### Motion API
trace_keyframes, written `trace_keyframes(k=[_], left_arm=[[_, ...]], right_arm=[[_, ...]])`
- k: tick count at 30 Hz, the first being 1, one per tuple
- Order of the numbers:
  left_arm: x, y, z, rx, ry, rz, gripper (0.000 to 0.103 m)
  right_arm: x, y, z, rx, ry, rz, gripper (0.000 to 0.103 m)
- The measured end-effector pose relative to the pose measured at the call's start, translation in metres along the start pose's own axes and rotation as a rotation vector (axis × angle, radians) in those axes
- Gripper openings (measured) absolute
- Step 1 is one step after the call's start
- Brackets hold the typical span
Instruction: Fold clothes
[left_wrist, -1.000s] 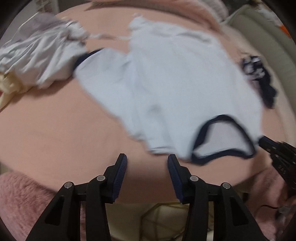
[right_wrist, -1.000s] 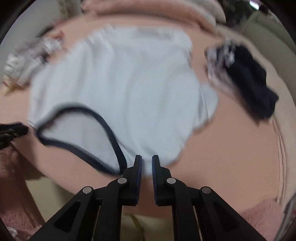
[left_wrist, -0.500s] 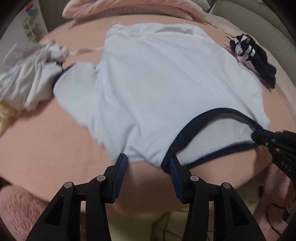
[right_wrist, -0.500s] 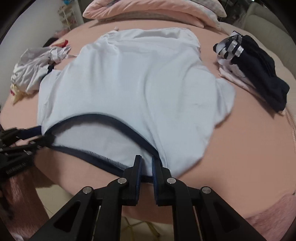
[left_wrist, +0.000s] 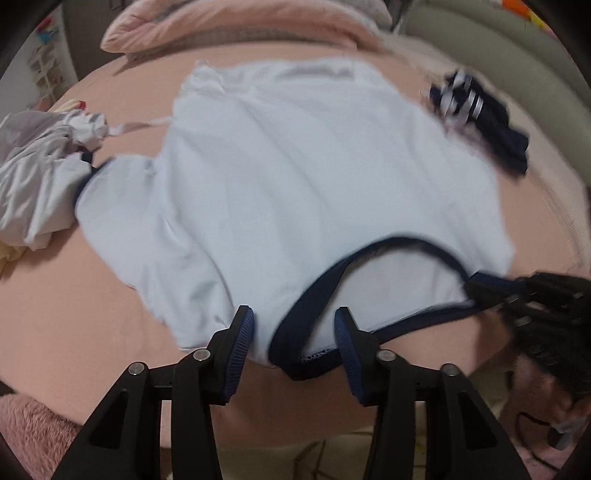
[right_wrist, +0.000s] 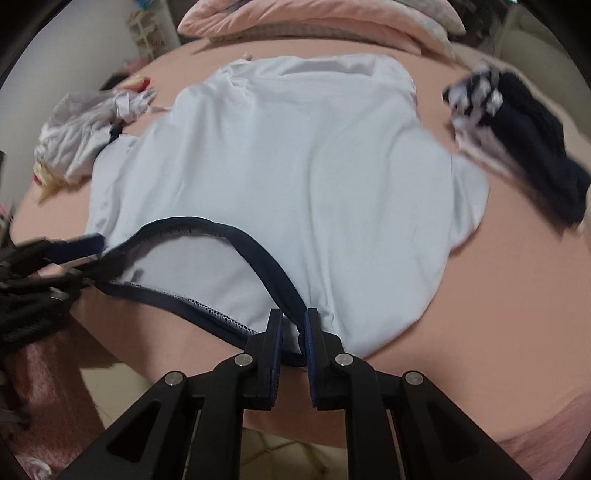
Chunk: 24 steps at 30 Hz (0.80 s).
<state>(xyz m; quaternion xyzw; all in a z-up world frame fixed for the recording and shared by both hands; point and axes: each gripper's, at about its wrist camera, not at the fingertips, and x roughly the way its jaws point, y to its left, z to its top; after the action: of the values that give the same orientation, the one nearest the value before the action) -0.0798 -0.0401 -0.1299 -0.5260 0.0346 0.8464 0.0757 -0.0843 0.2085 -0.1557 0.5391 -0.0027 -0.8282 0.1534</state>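
Observation:
A light blue T-shirt (left_wrist: 295, 177) with a navy collar (left_wrist: 402, 243) lies spread on the pink bed (left_wrist: 74, 314), neck end toward me. My left gripper (left_wrist: 293, 328) straddles the collar's left end. Its jaws are closing, but the pads stand apart from the cloth. In the right wrist view, the right gripper (right_wrist: 293, 325) is shut on the collar (right_wrist: 258, 251) at the right end of the shirt (right_wrist: 295, 166). Each gripper shows at the edge of the other's view: the right gripper (left_wrist: 480, 291) and the left gripper (right_wrist: 88, 251).
Crumpled white and grey clothes (left_wrist: 40, 177) lie at the left of the bed. A pile of navy and striped clothes (left_wrist: 484, 122) lies at the right. Pink pillows (left_wrist: 221, 29) line the far end. The bed's near edge runs just under both grippers, with a fluffy pink fabric (left_wrist: 29, 432) below.
My left gripper has moved over to the shirt's neck, so the collar now lies between its jaws. The shirt has settled flatter on the bed. My right gripper stays shut on the collar.

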Motion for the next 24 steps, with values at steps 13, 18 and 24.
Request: trace_keyframes(k=[13, 18, 24], left_arm=[[-0.020, 0.015, -0.022, 0.013, 0.048, -0.008, 0.003], [-0.017, 0.024, -0.028, -0.046, 0.076, -0.098, 0.005], [-0.039, 0.094, -0.034, -0.431, -0.002, -0.300, 0.047]], right_arm=[[0.000, 0.007, -0.009, 0.079, 0.081, 0.199, 0.005], [0.003, 0.011, -0.019, 0.102, 0.122, 0.242, 0.004], [-0.038, -0.010, -0.004, 0.235, -0.094, 0.225, 0.006]])
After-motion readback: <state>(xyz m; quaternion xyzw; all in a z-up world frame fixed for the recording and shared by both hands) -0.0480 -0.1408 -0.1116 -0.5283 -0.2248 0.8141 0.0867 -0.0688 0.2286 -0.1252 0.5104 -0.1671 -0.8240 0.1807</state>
